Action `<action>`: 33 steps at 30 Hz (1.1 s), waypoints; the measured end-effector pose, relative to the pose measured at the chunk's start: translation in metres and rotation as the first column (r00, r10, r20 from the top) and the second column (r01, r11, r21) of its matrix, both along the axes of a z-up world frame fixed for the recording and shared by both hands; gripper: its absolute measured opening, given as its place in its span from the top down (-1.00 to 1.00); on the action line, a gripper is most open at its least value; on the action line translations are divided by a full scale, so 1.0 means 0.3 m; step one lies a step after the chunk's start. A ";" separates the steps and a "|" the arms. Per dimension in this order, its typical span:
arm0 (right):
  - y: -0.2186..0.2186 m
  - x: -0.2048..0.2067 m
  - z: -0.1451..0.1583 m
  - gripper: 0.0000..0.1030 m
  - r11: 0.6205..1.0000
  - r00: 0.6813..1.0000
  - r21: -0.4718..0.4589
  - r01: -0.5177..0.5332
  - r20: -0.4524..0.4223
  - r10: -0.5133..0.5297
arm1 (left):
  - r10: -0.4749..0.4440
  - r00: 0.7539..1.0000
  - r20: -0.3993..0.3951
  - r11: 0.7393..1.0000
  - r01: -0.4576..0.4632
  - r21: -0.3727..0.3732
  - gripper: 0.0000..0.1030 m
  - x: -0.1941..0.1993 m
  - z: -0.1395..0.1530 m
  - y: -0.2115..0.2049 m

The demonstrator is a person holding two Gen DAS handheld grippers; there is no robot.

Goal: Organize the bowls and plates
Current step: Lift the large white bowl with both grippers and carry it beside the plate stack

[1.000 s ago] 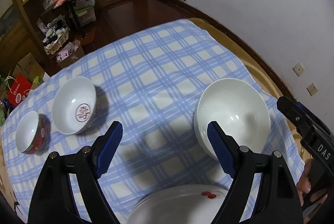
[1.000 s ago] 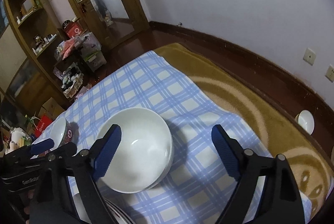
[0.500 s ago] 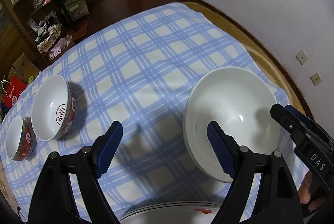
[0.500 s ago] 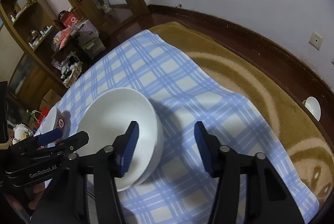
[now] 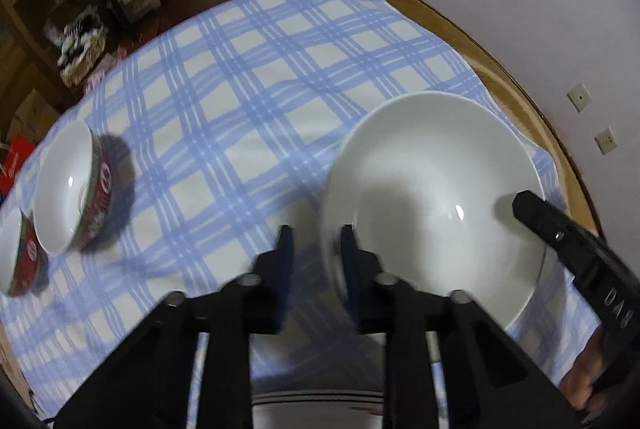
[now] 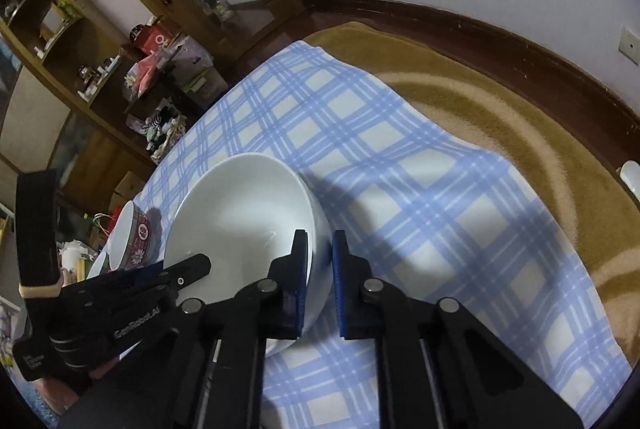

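Observation:
A large white bowl [image 5: 436,189] sits on the blue checked tablecloth [image 5: 260,77]. My left gripper [image 5: 316,253] is shut on its left rim, one finger inside and one outside. My right gripper [image 6: 320,261] is shut on the bowl's right rim [image 6: 316,229]; the same bowl [image 6: 240,213] fills the middle of the right wrist view. Each gripper shows in the other's view: the right one [image 5: 568,249] and the left one [image 6: 132,293]. A red patterned bowl [image 5: 68,189] and a smaller one [image 5: 16,257] stand at the left.
A stack of plates [image 5: 320,405] lies at the near edge under my left gripper. The brown table edge [image 6: 520,117] curves close behind the cloth, with the wall beyond. Shelves and boxes [image 6: 160,69] stand on the floor at the far left.
Both grippers have moved in on the large white bowl and closed from wide open onto opposite sides of its rim.

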State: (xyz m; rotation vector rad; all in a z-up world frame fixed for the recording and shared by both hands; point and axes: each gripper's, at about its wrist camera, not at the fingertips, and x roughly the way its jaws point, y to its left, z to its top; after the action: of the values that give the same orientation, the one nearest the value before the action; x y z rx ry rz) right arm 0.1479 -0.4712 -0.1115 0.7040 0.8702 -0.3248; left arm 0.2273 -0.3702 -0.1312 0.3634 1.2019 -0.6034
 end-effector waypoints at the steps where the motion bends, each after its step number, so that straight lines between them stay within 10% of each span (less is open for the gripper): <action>1: 0.004 0.002 0.004 0.77 1.000 1.000 -0.009 -0.002 -0.004 0.002 | 0.007 1.000 -0.014 1.000 -0.007 -0.009 0.81 -0.002 -0.002 -0.005; 33: -0.010 -0.180 0.109 0.82 0.987 0.995 -0.148 0.066 -0.061 -0.076 | -0.062 0.995 -0.078 0.995 0.055 -0.079 0.80 -0.179 0.054 -0.054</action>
State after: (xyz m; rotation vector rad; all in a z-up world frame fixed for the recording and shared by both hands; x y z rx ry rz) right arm 0.0939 -0.4743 -0.0787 0.5918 0.8761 -0.4736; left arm 0.1736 -0.3863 -0.1150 0.3130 1.2448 -0.7185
